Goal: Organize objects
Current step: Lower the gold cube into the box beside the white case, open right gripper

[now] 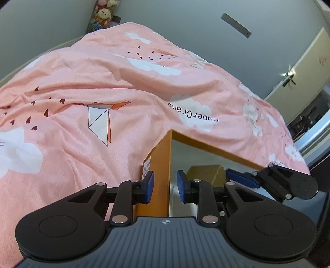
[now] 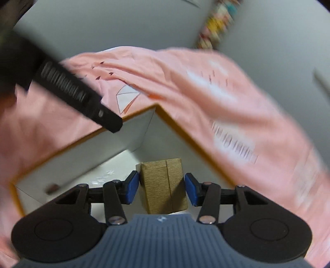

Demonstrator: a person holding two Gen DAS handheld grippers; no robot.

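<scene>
An open box, orange outside and white inside (image 1: 216, 152) (image 2: 185, 132), sits on a pink bed cover. My left gripper (image 1: 166, 186) straddles its near wall, one blue pad (image 1: 149, 185) outside and the other inside. A strip of white shows beside the inner pad, so it reads as open. My right gripper (image 2: 162, 188) is inside the box, shut on a gold-brown ribbed block (image 2: 163, 183) that its pads touch on both sides. The left wrist view shows that block (image 1: 206, 174) with one right-gripper finger (image 1: 241, 178) beside it.
The pink cover with clouds and paper cranes (image 1: 92, 86) surrounds the box. Soft toys (image 1: 103, 12) fill the far wall corner, and a door (image 1: 299, 68) stands at the right. A black spring-loaded bar (image 2: 72, 90) crosses the right wrist view. A small blurred dark item (image 2: 52, 188) lies in the box.
</scene>
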